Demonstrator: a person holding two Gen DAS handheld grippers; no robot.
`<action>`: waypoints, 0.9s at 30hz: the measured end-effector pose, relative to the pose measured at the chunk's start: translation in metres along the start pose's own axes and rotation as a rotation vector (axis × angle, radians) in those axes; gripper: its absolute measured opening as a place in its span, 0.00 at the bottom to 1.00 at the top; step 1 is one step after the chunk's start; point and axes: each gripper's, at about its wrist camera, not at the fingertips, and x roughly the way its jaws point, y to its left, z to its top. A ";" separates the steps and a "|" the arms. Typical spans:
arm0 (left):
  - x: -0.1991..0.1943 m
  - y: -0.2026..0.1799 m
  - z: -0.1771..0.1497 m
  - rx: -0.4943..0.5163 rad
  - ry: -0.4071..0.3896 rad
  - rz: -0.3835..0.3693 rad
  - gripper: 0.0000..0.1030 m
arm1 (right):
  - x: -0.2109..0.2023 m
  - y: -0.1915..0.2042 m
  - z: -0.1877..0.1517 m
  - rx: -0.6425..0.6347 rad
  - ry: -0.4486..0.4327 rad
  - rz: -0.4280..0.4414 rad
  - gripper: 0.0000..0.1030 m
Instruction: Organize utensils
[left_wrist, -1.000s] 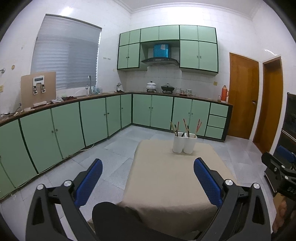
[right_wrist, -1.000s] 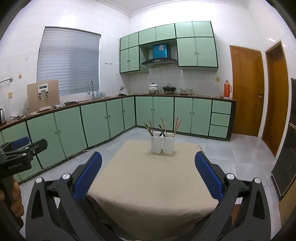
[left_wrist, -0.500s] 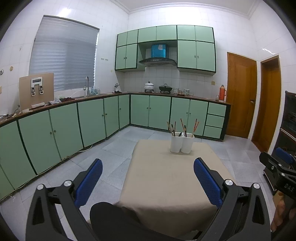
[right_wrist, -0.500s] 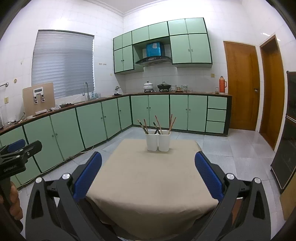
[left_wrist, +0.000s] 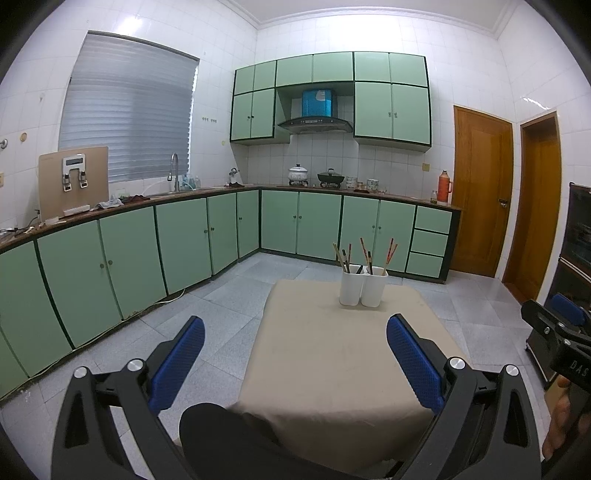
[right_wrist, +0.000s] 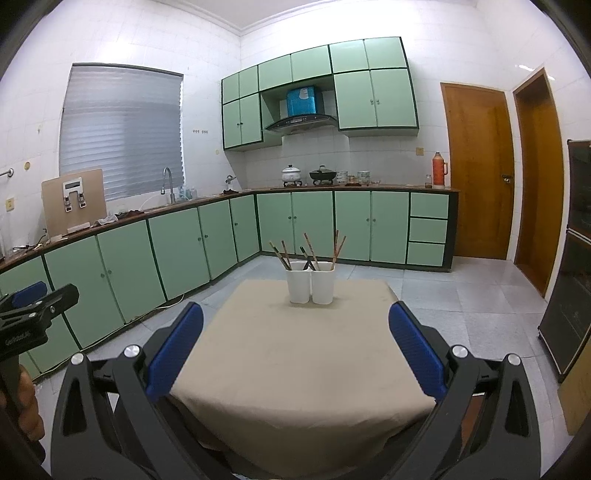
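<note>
Beige cloth covers the table (right_wrist: 303, 369), and at its far edge two white holders (right_wrist: 311, 281) stand touching, side by side, with chopsticks (right_wrist: 309, 248) leaning out of both. The right gripper (right_wrist: 295, 345) hangs above the near edge, blue pads spread wide and grasping nothing; the holders lie well beyond it, straight ahead between its fingers. The left gripper (left_wrist: 295, 356), likewise spread and empty, sits at the table's near left corner, so the white holders (left_wrist: 363, 285) appear ahead and slightly right, well apart from it. Green cabinets (right_wrist: 207, 240) line the far walls.
</note>
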 end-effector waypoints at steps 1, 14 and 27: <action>0.000 0.000 0.000 0.003 -0.001 0.000 0.94 | -0.001 0.000 -0.002 0.000 0.000 0.000 0.95; -0.004 -0.005 0.005 0.005 -0.003 -0.005 0.94 | -0.006 -0.004 0.003 0.001 -0.008 -0.004 0.95; -0.003 -0.005 0.006 0.004 -0.004 -0.006 0.94 | -0.007 -0.004 0.003 0.001 -0.008 -0.005 0.95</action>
